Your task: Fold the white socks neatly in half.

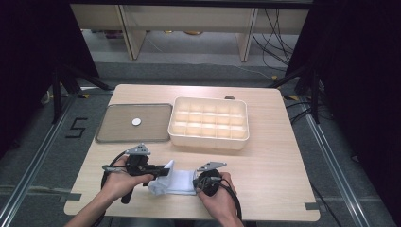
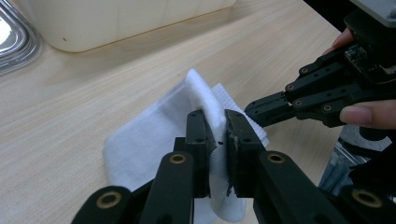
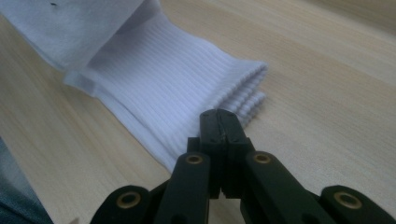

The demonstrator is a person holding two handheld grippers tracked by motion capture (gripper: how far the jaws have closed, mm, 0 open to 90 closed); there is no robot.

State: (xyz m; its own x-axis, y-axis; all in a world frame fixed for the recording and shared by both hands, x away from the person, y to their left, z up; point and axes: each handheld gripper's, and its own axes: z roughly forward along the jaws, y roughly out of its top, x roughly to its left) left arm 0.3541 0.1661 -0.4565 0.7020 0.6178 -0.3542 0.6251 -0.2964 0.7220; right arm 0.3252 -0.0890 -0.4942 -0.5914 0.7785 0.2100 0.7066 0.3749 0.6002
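A white sock (image 1: 178,183) lies near the front edge of the wooden table (image 1: 269,156), between my two grippers. My left gripper (image 1: 165,169) is shut on a raised fold of the sock (image 2: 149,135), and the fabric stands up between the pads of this gripper (image 2: 218,135). My right gripper (image 1: 195,181) comes in from the other side with its jaws pressed together. Its tip (image 3: 219,116) rests at the edge of the ribbed cuff (image 3: 163,79), and I see no fabric between the jaws. The right gripper (image 2: 250,109) also appears in the left gripper view, pointing at the cuff.
A cream box with several compartments (image 1: 208,138) stands behind the sock at the table's middle. A grey metal tray (image 1: 105,135) lies to its left with a small white disc (image 1: 136,121) in it. The table's front edge is close to both hands.
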